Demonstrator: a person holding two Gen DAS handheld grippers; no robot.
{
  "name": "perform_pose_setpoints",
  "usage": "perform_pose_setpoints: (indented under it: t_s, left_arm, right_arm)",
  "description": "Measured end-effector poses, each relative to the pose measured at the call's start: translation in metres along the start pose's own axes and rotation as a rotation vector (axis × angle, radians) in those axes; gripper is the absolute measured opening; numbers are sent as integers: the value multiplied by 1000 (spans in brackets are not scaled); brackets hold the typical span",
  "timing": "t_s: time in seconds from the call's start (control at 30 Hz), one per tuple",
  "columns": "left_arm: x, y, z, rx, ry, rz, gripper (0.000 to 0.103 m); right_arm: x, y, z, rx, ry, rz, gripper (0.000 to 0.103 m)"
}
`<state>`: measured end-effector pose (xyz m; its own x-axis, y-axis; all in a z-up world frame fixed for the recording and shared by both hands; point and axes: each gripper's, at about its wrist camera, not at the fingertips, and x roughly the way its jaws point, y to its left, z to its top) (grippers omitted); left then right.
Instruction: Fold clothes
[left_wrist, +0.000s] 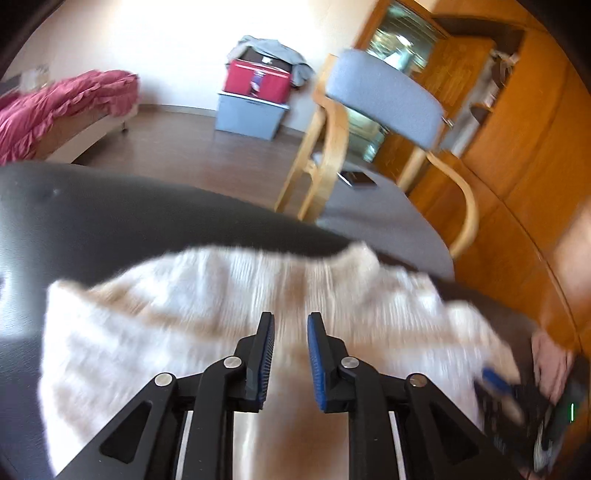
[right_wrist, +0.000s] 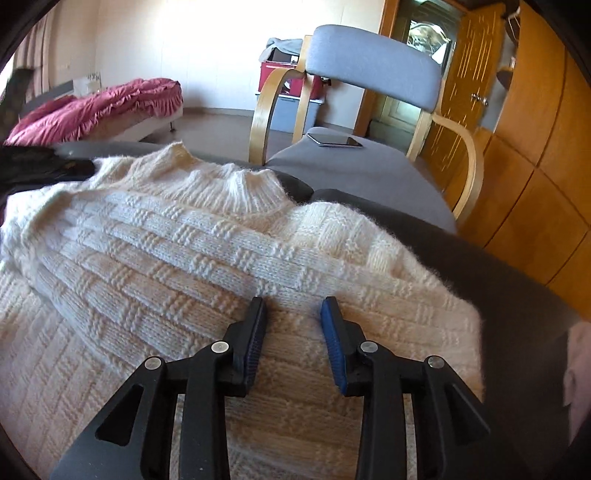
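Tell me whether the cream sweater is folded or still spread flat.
Partly folded: in the right wrist view the sweater has one layer doubled over another, collar up top. Both grippers are open above it, holding nothing.

Left gripper (left_wrist: 290, 321), right gripper (right_wrist: 293, 306): black angular linkages, silver pivot screws, ribbed blue pads, possibly rubber.

item: cream knit sweater (right_wrist: 207, 251), basket-weave texture, ribbed turtleneck collar (right_wrist: 255, 192)
state: partly folded, one layer lapped over the body, fold edge running diagonally
pose: lying flat, collar at the far end
location: on the dark worktop (right_wrist: 517, 295), near its right edge
left view: sweater motion-blurred, no detail
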<state>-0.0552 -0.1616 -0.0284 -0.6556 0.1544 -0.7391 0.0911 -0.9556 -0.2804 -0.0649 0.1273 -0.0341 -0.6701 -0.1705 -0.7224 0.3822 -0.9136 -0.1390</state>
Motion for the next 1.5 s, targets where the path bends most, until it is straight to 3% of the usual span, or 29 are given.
perform_pose_setpoints:
  t_s: [0.1,0.17,0.3,0.47,0.6,0.67,1.0,1.13,1.5]
  left_arm:
    - [-12,2,-23,129,-3,105,18]
    - [-14,13,-37,148,-26,163,19]
    - [-16,38,-39,50,-37,74,19]
    - [-36,47,-39,28,-38,24,19]
    - [-77,51,-54,60,-93,19,19]
    - [-94,57,-68,83,-96,16,19]
    - [-130,98,-146,48,8,-1,19]
    - [-145,106,-173,49,-14,-22,20]
    - [-179,122,-210,12,-25,-108,20]
  right_arm:
    - [1,2,1,-13,0,-14,35]
    - [2,4,2,-21,1,-23,35]
    - [2,5,2,-20,1,-25,35]
    - [-1,10,0,-38,-1,-59,38]
    - [1,7,0,-27,2,-115,64]
    - [1,2,0,-3,4,-116,66]
    - [-40,-23,-20,115,41,34,68]
    - [-76,-29,-55,139,66,127,68]
    - [-150,-76,-161,399,97,348,68]
